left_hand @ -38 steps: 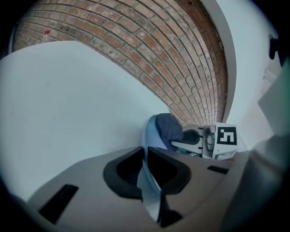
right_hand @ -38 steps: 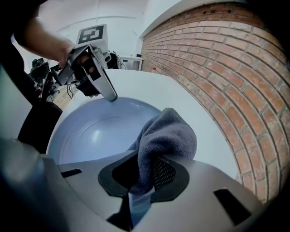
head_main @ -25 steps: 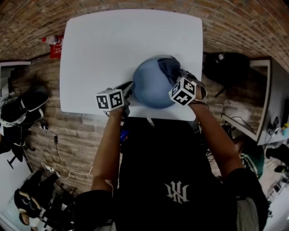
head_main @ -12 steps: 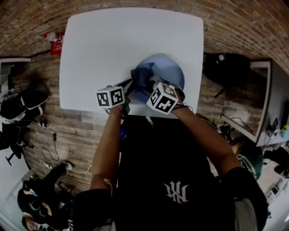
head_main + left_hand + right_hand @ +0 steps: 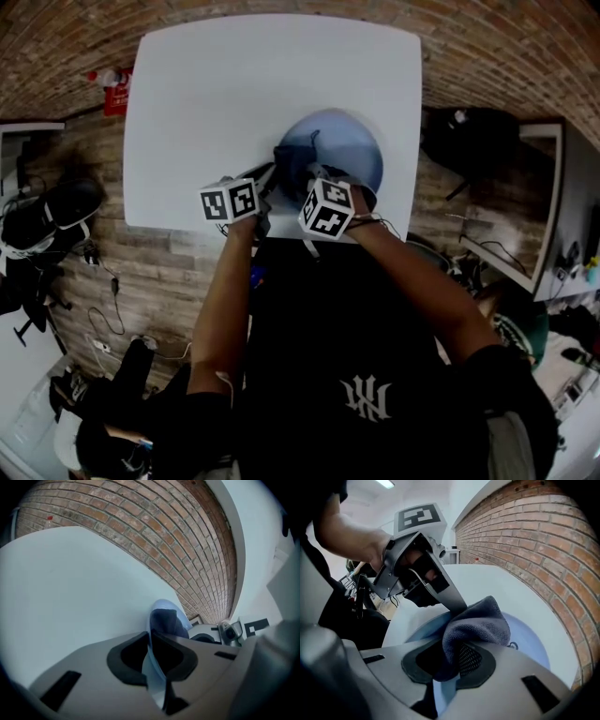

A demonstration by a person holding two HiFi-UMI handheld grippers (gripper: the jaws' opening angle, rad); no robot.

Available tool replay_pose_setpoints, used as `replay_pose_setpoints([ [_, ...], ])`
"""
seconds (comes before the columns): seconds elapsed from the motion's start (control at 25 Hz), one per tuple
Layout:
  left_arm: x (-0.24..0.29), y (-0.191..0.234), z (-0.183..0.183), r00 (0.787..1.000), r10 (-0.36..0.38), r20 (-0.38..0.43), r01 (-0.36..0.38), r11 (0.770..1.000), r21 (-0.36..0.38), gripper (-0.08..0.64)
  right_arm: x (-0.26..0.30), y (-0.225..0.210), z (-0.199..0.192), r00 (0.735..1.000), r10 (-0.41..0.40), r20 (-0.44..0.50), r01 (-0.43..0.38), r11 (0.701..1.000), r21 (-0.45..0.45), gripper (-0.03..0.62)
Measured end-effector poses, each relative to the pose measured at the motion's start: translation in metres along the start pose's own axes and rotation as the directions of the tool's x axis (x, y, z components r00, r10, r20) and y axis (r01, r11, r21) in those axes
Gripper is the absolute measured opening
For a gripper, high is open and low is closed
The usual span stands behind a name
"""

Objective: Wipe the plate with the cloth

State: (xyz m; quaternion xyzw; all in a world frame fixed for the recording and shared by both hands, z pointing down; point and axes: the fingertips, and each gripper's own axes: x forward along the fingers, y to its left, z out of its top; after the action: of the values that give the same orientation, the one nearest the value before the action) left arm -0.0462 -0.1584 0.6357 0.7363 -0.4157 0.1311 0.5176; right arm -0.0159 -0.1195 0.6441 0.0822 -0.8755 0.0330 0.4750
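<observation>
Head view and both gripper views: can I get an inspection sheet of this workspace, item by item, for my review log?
Surface: white table, holding only the job's things.
Job's things: plate, blue, by the table's near edge; cloth, dark, bunched on the plate.
Clutter: nothing seen on the table; a red-and-white item sits beyond its far left corner.
Grippers: left tool is closed on the plate's rim; right tool is closed on the cloth.
Cables: loose cables lie on the floor at left.
Surroundings: brick wall behind the table; shoes on the floor at left.
</observation>
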Motion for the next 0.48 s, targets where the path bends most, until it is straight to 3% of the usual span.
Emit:
replay_pose_setpoints([
  [0.48, -0.001, -0.001, 0.0, 1.0, -0.009, 0.0, 0.009, 1.0, 0.007, 0.035, -0.036, -0.03, -0.057, 0.99, -0.104, -0.098, 0.107, 0.994, 0.025, 0.075],
])
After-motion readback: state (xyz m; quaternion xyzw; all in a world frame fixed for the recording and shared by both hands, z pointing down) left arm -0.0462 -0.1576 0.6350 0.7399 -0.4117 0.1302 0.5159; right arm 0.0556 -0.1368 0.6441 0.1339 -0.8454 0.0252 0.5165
